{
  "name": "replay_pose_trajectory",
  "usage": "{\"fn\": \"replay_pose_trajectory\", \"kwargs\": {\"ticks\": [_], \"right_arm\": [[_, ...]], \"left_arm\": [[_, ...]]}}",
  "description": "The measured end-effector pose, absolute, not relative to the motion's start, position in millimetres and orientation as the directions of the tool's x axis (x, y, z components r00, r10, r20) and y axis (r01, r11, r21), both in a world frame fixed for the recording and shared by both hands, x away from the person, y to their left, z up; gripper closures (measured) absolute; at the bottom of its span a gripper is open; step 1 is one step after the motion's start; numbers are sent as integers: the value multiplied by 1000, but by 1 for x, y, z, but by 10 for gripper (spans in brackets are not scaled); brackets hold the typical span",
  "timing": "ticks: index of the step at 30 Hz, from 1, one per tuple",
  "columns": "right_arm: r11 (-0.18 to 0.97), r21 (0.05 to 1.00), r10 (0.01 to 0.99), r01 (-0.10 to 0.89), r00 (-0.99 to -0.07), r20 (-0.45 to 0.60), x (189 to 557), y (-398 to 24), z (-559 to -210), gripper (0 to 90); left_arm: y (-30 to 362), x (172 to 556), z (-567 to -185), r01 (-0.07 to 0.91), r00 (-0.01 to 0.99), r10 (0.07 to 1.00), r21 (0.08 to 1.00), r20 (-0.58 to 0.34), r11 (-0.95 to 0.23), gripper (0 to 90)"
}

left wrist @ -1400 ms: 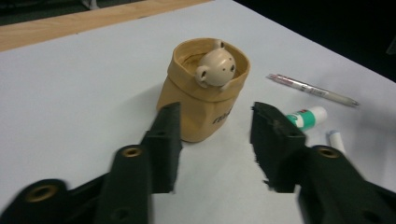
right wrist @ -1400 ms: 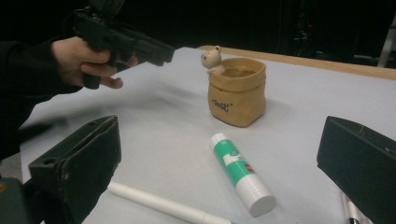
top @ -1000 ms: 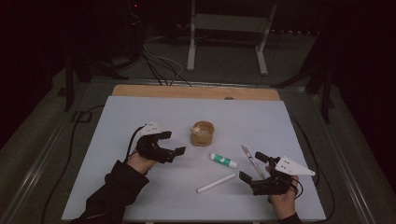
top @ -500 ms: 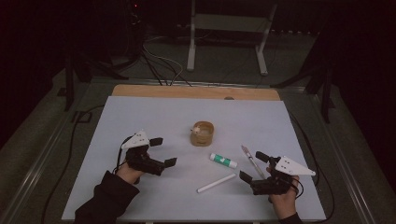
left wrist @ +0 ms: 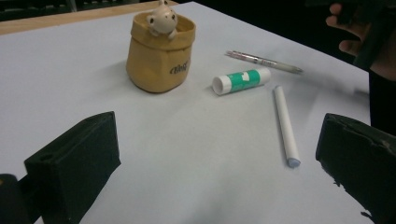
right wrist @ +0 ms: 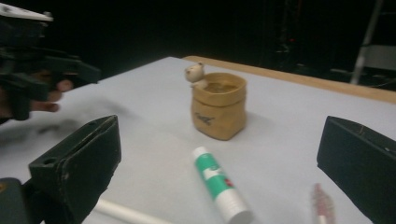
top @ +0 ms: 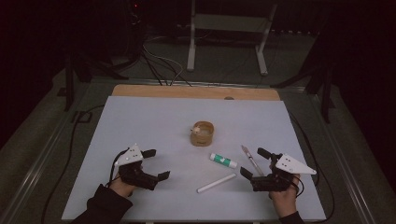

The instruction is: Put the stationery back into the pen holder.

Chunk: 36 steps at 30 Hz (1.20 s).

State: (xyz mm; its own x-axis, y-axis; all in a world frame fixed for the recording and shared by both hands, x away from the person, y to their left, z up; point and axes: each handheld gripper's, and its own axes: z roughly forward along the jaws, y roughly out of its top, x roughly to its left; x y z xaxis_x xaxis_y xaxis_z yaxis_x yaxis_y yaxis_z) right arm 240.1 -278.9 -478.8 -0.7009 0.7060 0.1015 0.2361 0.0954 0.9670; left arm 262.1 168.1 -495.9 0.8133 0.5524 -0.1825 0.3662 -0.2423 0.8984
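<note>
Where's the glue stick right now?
In the high view the glue stick lies right of centre, between the tan pot and the white stick, left of the pen.

Pot (top: 202, 133) behind glue stick (top: 223, 160); pen (top: 250, 159) right; marker (top: 216, 183) front.

Lying on the table are one tan pouch-shaped holder (top: 202, 134), one glue stick (top: 222, 160), one white stick (top: 216, 183), one pen (top: 251, 160) and two grippers.
</note>
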Motion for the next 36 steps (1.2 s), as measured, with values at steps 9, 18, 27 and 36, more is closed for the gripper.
{"fn": "replay_pose_trajectory", "kwargs": {"ticks": [9, 18, 27, 36], "right_arm": [[147, 948, 759, 282, -647, 75, 253, -281, -477, 0], [130, 903, 831, 409, -542, 125, 271, -289, -487, 0], [179, 839, 882, 513, -461, 94, 271, -292, -495, 196], [248, 747, 908, 617, -416, 42, 265, -292, -505, 451]], "left_arm": [[165, 259, -499, 351, 817, 551, 905, -172, -239, 3], [164, 260, -500, 356, 816, 550, 904, -178, -235, 3], [164, 260, -500, 358, 819, 545, 904, -182, -236, 3], [164, 260, -500, 363, 820, 539, 902, -190, -235, 3]]}}
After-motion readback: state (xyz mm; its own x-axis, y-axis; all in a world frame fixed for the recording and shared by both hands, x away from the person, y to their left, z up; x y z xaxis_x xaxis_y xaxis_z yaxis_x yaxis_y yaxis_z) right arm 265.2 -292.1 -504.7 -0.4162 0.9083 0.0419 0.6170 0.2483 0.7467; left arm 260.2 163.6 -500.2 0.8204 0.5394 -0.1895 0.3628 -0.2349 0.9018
